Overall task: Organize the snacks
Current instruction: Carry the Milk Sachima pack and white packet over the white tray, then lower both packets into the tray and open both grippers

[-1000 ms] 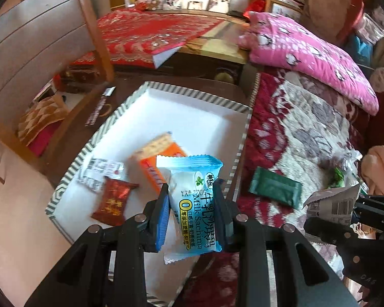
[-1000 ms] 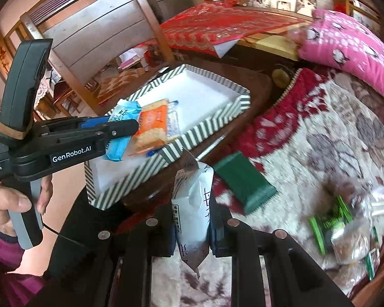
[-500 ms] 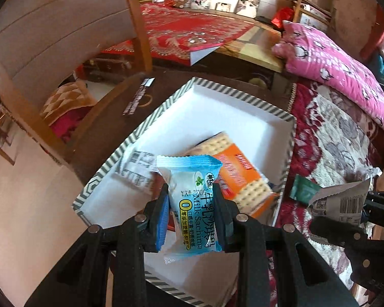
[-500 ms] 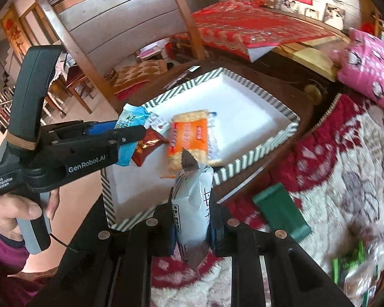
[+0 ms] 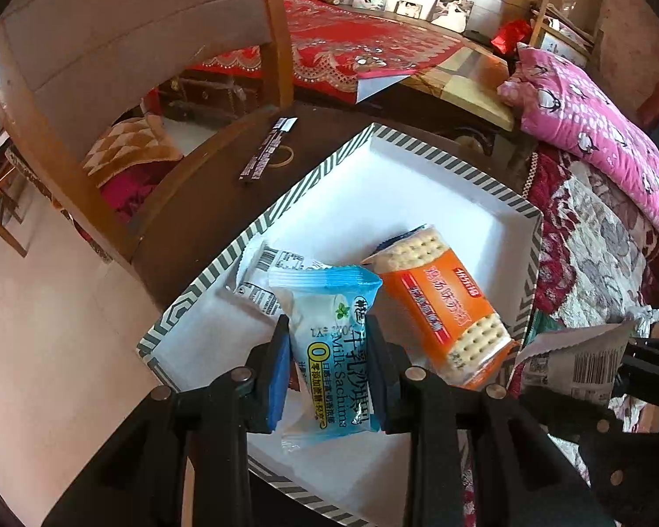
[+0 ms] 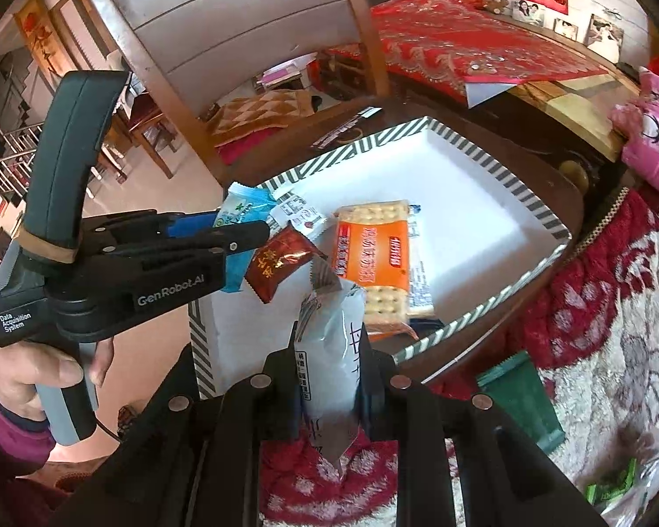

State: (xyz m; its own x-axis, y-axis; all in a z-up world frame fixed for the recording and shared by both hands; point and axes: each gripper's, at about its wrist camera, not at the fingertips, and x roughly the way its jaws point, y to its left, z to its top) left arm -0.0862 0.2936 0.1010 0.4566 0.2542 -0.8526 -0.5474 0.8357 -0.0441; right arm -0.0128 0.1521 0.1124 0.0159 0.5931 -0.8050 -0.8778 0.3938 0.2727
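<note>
Snacks heading for striped box [image 5: 426,156]: left gripper [image 5: 327,373] pinching blue pillow pack [image 5: 334,353] mid-body above it, right gripper [image 6: 329,377] clamping white pouch [image 6: 331,351] near the rim. Light, crinkly, probably slippery, crushable.

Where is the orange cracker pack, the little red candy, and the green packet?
orange cracker pack [image 5: 441,307], left wrist view, on its orange front.
little red candy [image 6: 279,263], right wrist view, on its wrapper's middle.
green packet [image 6: 525,399], right wrist view, on its flat face.

Blue-white snack pack [image 5: 329,351], orange cracker pack [image 5: 439,307], striped tray [image 5: 483,171] (white inside)
</note>
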